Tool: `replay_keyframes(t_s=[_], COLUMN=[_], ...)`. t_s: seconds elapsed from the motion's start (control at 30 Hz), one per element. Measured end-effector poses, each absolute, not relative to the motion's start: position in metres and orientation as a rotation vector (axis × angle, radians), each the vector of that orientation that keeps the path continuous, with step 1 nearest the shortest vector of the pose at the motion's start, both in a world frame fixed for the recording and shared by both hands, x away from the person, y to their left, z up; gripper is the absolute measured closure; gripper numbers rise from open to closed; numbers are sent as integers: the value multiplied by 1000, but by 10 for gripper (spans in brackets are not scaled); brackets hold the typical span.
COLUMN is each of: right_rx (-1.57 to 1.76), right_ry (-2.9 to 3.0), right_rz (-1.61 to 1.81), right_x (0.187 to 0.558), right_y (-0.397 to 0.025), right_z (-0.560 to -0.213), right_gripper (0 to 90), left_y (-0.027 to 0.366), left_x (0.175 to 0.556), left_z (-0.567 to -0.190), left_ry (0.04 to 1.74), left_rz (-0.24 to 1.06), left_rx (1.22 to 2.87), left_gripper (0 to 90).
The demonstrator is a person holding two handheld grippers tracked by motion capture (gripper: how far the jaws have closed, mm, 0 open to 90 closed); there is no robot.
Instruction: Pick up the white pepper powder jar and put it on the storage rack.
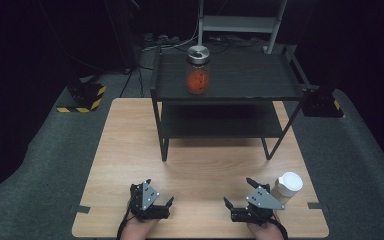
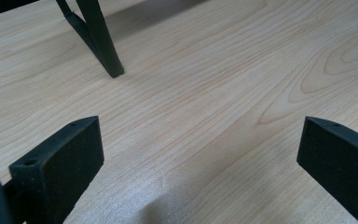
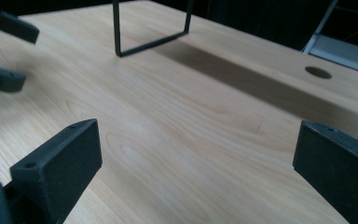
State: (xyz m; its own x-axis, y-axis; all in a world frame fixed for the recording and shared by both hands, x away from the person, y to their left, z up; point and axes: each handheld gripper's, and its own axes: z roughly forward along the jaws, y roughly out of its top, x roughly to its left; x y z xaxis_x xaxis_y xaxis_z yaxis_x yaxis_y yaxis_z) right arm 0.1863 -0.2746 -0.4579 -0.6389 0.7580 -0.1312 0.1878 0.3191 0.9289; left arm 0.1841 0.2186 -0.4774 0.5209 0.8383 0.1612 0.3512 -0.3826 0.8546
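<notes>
Pale wood table (image 1: 130, 150); dark room, perhaps curtained; left gripper (image 1: 160, 192), right gripper (image 1: 239, 191) wide apart, empty.

The high view looked down from above at the whole table (image 1: 130, 150). Each gripper view sat low and close to the wood. All three saw the black shelf's legs (image 2: 103, 46).

Table (image 1: 200, 165) evenly lit, surroundings dark; soft shadows, slight blur.

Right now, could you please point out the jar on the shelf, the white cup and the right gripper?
Jar (image 1: 198, 79), high view, on its red-filled glass body.
White cup (image 1: 290, 181), high view, on its lid.
Right gripper (image 1: 238, 193), high view, midway between its fingertips.
</notes>
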Motion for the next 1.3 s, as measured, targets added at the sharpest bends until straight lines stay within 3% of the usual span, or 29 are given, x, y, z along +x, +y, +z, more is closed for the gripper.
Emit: replay_keyframes(t_s=[1.3], right_rx=[880], right_ry=[1785], right_rz=[1401], right_x=[165], right_y=[-319], right_z=[-419], right_gripper=[0], left_y=[222], left_x=[177], left_z=[-480], left_ry=[944], left_rz=[783], left_rx=[1951], left_gripper=[8])
